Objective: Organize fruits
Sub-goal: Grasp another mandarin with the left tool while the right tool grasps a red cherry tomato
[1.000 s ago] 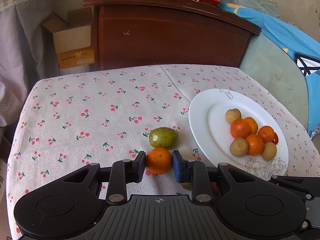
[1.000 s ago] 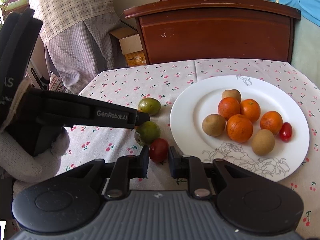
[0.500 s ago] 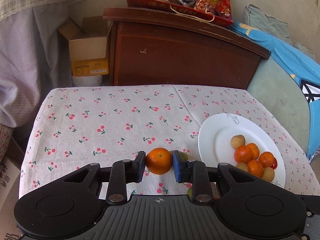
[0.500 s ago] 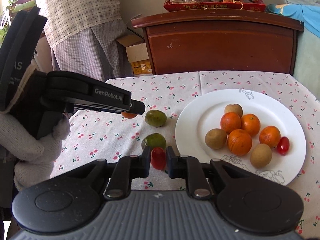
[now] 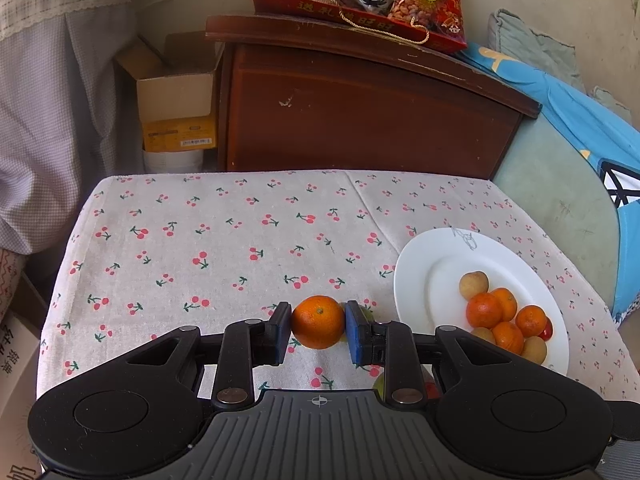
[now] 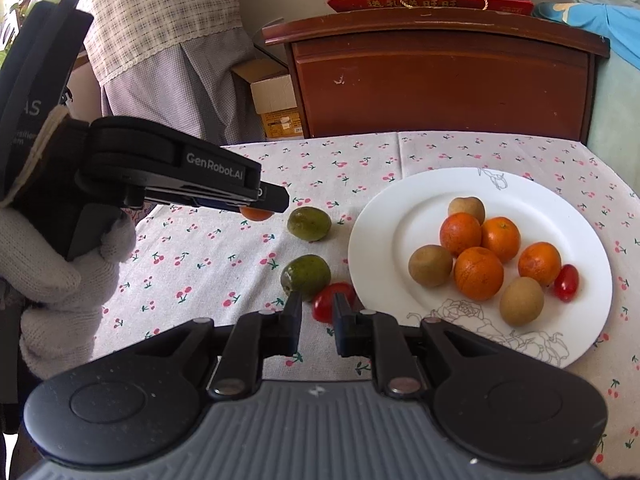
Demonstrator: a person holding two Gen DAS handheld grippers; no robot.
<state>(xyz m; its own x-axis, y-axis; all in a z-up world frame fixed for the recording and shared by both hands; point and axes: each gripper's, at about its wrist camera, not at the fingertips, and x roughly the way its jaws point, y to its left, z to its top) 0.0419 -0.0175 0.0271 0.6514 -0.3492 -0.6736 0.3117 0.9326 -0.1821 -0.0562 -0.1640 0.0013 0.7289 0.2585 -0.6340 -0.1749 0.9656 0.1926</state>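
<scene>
Only right view shows gloved hand (image 6: 60,276); green fruits (image 6: 306,276).

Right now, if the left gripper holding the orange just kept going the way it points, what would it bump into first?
Probably the cherry-print tablecloth: the left gripper, shut on the orange, tilts downward toward bare cloth. Depth is hard to judge.

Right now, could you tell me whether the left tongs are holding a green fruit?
No, the left tongs are shut on an orange; both green fruits lie on the tablecloth.
</scene>
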